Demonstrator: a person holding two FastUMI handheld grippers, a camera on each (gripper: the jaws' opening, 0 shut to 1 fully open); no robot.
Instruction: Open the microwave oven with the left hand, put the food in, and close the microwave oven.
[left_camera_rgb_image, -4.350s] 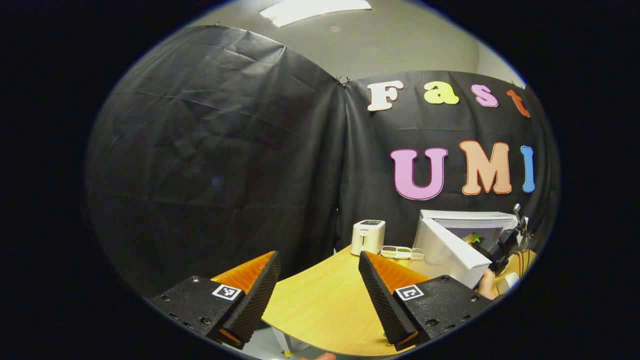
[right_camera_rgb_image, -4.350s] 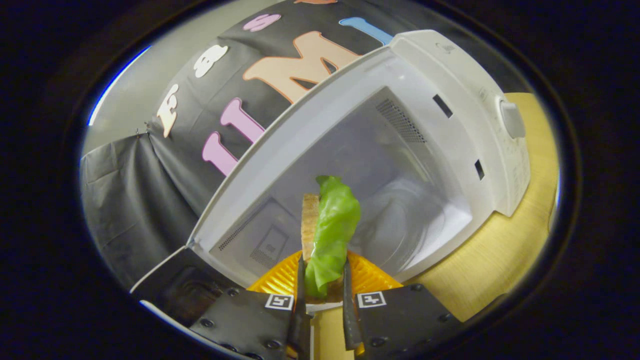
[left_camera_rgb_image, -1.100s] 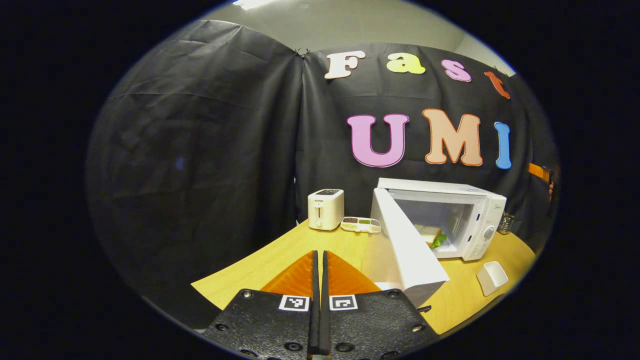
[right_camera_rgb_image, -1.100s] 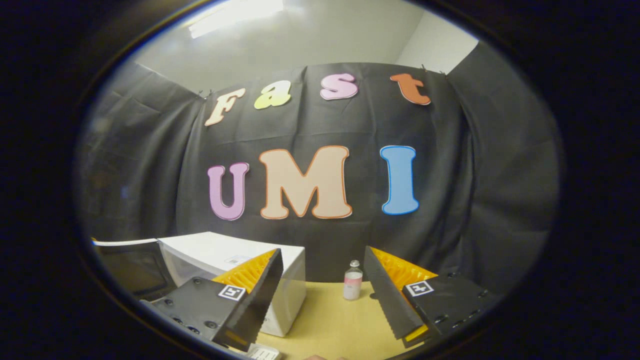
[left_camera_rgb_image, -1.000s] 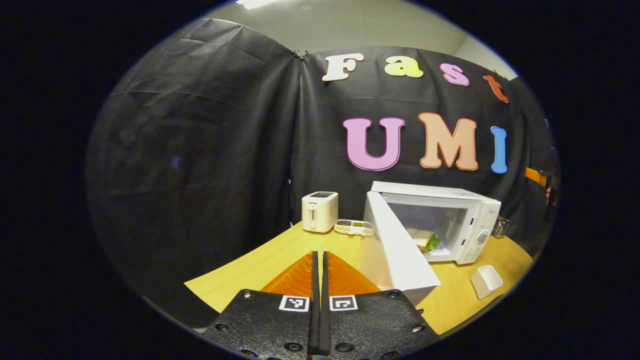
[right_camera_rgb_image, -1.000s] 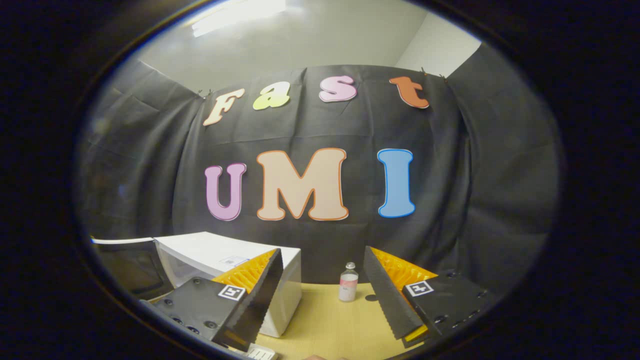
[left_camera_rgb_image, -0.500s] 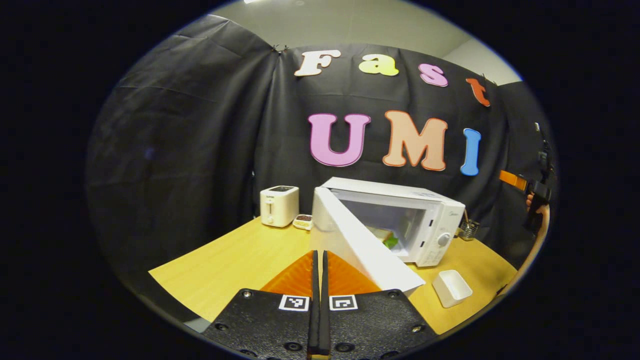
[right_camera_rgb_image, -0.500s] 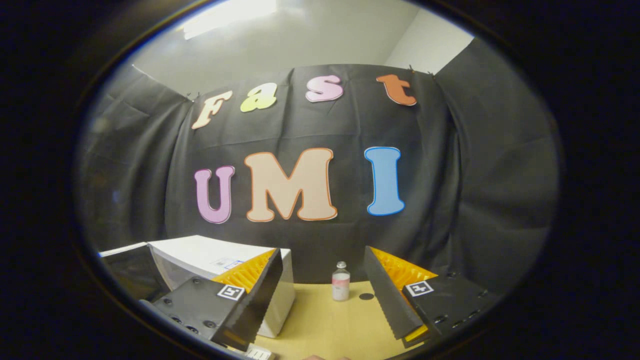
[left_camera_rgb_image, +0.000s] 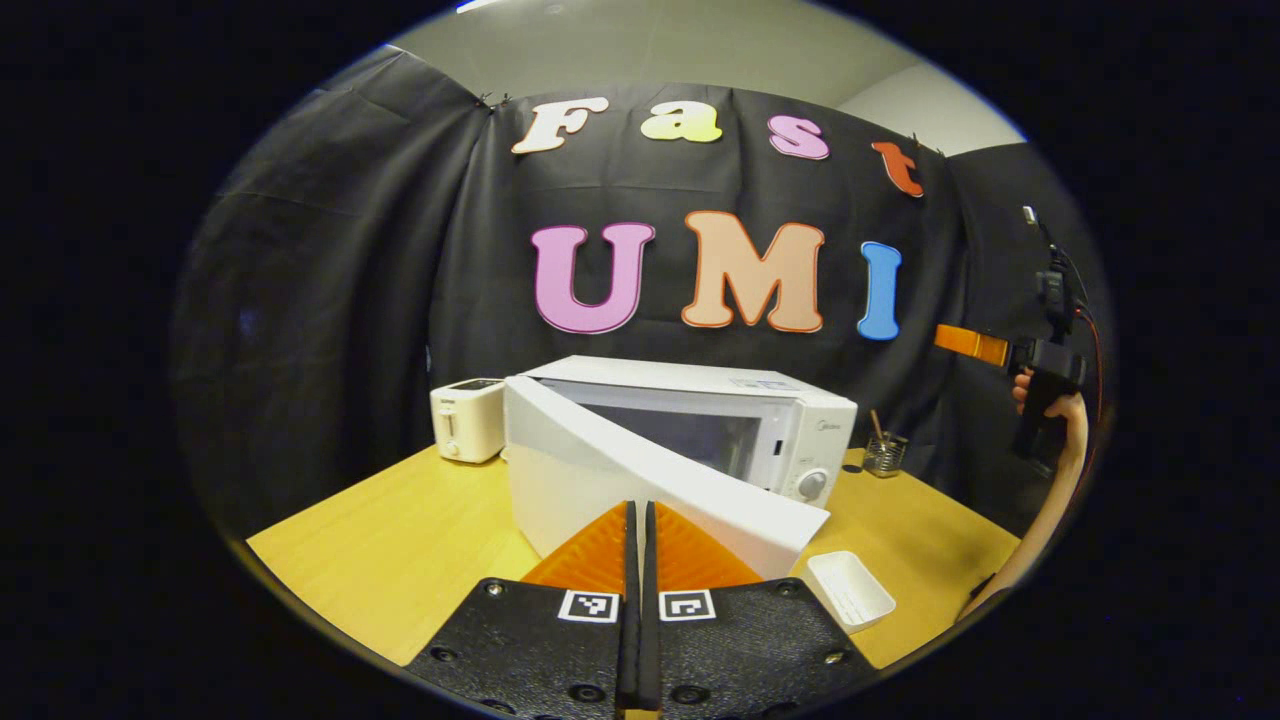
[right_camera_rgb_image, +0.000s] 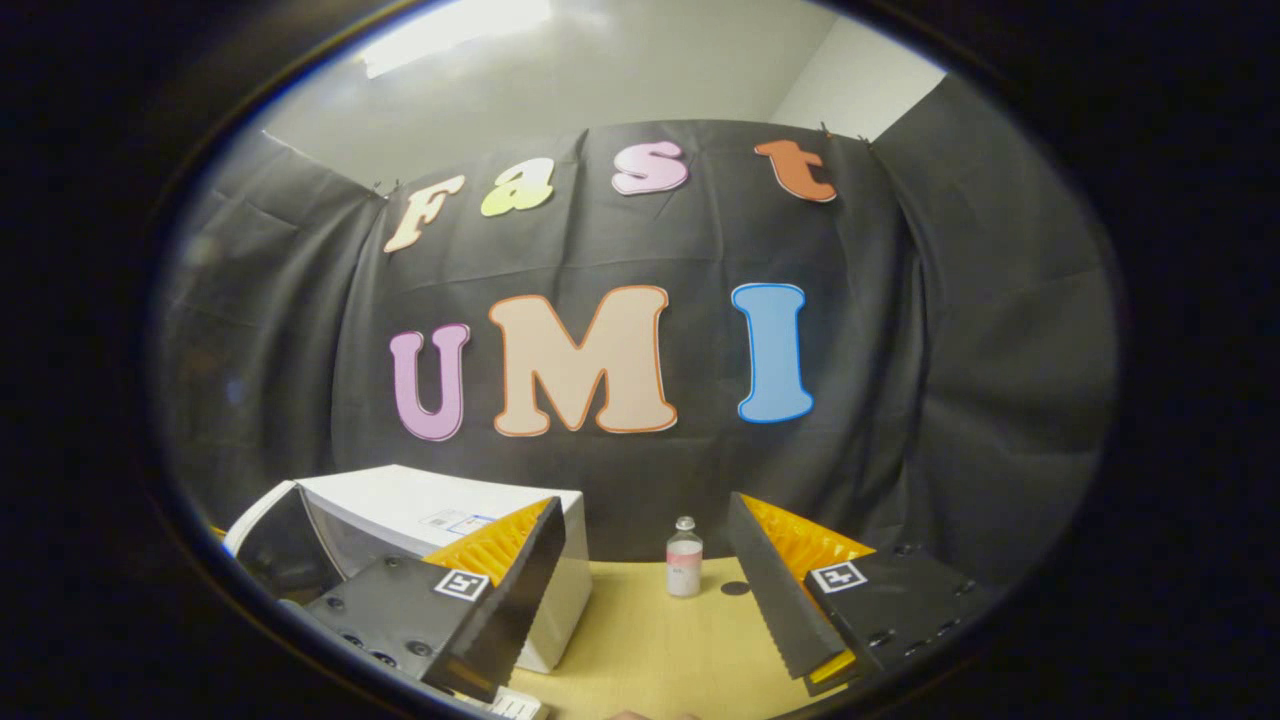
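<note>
The white microwave (left_camera_rgb_image: 720, 395) stands mid-table with its door (left_camera_rgb_image: 600, 470) swung most of the way in, leaving a narrow gap on the right. The food inside is hidden behind the door. My left gripper (left_camera_rgb_image: 637, 506) is shut with nothing in it, its tips right at the door's outer face. My right gripper (right_camera_rgb_image: 645, 503) hangs open and empty above the table, right of the microwave (right_camera_rgb_image: 430, 505). In the left gripper view a hand (left_camera_rgb_image: 1045, 400) holds it up at the far right.
A white toaster (left_camera_rgb_image: 466, 420) stands left of the microwave. A small white dish (left_camera_rgb_image: 850, 590) lies near the wooden table's (left_camera_rgb_image: 400, 550) front right edge. A cup of utensils (left_camera_rgb_image: 884, 455) sits behind it. A small bottle (right_camera_rgb_image: 684, 558) stands by the back wall.
The microwave door has swung from wide open to nearly closed as my shut left gripper moved in against it. The sandwich has gone out of sight. The right gripper stayed open, almost still.
</note>
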